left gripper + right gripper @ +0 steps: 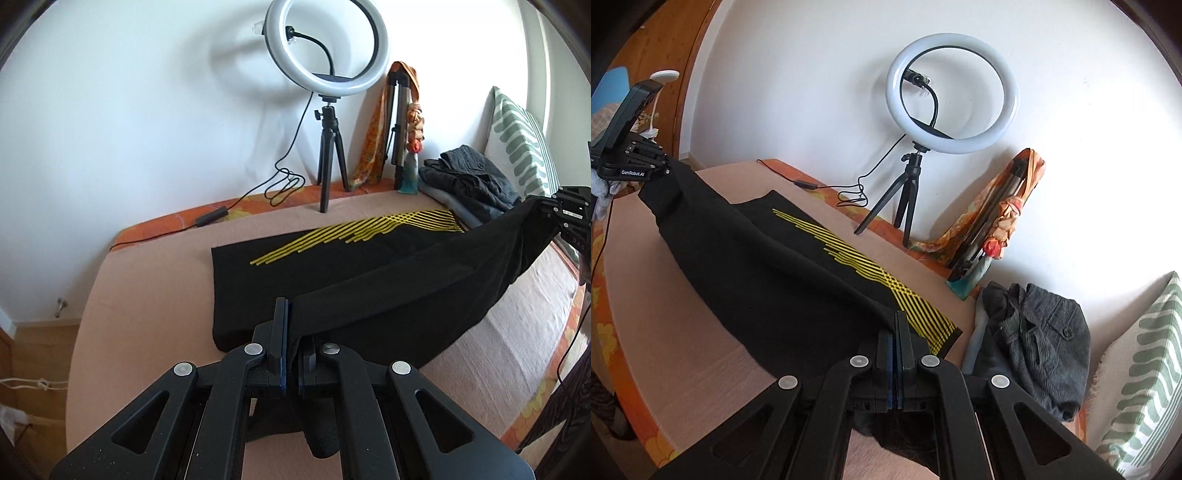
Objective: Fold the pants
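We held the black pants (388,280) on the bed (147,295) by one long edge, left gripper (293,332) and right gripper (897,332) both clamped tight, lifting it toward twelve o'clock for folding.

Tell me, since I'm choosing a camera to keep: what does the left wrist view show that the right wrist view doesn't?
Only the left wrist view shows the floor beside the bed.

Only the right wrist view shows a wooden panel and a white clip lamp.

Both show the black pants held up along one edge by both shut tongs, left and right, plus the ring light, grey clothes pile and striped pillow.
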A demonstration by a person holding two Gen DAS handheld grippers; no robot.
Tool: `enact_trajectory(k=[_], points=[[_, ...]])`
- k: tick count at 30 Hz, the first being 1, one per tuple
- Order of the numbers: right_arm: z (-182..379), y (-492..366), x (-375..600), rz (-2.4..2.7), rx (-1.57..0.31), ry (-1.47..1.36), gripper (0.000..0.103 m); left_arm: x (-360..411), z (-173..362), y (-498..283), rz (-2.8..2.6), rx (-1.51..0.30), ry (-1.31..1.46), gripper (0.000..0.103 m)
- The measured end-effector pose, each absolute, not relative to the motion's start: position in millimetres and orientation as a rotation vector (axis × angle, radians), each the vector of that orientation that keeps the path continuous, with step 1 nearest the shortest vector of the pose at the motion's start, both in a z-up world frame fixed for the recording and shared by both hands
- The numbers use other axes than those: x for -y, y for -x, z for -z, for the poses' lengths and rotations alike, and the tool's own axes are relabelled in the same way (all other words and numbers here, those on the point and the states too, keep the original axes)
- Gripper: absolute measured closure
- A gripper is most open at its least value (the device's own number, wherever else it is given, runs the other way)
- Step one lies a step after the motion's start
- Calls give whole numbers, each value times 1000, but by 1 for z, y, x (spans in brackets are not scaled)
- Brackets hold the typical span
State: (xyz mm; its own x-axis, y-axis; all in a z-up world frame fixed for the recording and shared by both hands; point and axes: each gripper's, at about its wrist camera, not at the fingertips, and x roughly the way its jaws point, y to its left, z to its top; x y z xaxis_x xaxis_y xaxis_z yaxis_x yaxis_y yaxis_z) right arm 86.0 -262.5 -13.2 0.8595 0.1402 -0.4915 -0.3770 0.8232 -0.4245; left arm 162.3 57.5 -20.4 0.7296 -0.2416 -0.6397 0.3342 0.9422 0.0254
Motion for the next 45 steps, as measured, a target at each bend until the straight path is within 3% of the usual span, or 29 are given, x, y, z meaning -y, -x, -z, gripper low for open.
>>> enact_trajectory(k=[9,24,29,31,33,34,36,45], points=[[18,-166,274,-270,-531,536,103,-50,24,-233,303,-724,-205,101],[84,-291,263,-275,-717,594,103,-57,77,-318,235,-855,-257,101],[104,-318,261,-257,-758,636,103,-74,75,-316,300,-853,-107,100],[110,-323,261,-266,-769,639,103,-78,75,-311,357,-873,-35,89],[113,-326,261,-272,-777,637,103,-78,74,-303,382,-877,12,70],[114,-326,261,-275,-780,634,103,-76,75,-300,394,-875,30,65],[115,-327,261,-280,-781,633,103,-72,79,-299,408,-896,41,41],[111,-324,260,-283,-780,630,103,-60,111,-323,222,-972,-110,46]])
